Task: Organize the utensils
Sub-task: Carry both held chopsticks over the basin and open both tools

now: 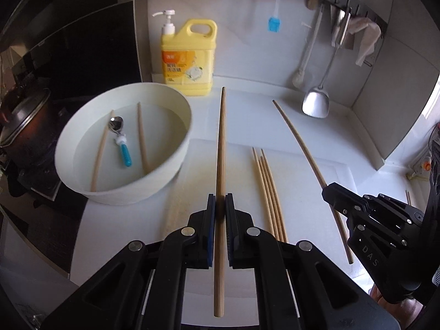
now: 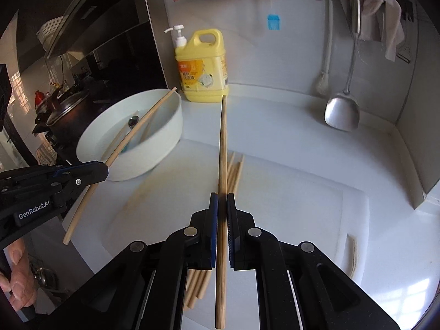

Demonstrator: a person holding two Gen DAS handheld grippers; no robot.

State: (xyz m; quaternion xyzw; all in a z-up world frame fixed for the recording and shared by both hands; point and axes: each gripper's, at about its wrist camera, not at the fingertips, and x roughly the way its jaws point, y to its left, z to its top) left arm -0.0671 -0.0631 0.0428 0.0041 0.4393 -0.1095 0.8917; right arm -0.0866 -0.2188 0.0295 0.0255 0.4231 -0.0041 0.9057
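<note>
The left gripper (image 1: 220,206) pinches one chopstick (image 1: 220,165) between its pads, the stick running straight forward and lifted off the surface (image 1: 275,115). The right gripper (image 2: 222,206) likewise clamps a second chopstick (image 2: 222,151), also raised. Below and between them, a bundle of loose chopsticks (image 1: 269,192) lies on a white cutting board (image 1: 316,192). To the left stands a white basin (image 1: 123,192) of water holding two more chopsticks (image 1: 143,137) and a blue-handled spoon (image 1: 121,140). Behind it sits a yellow detergent jug (image 1: 189,57); a metal spatula (image 1: 316,104) hangs at the back wall.
</note>
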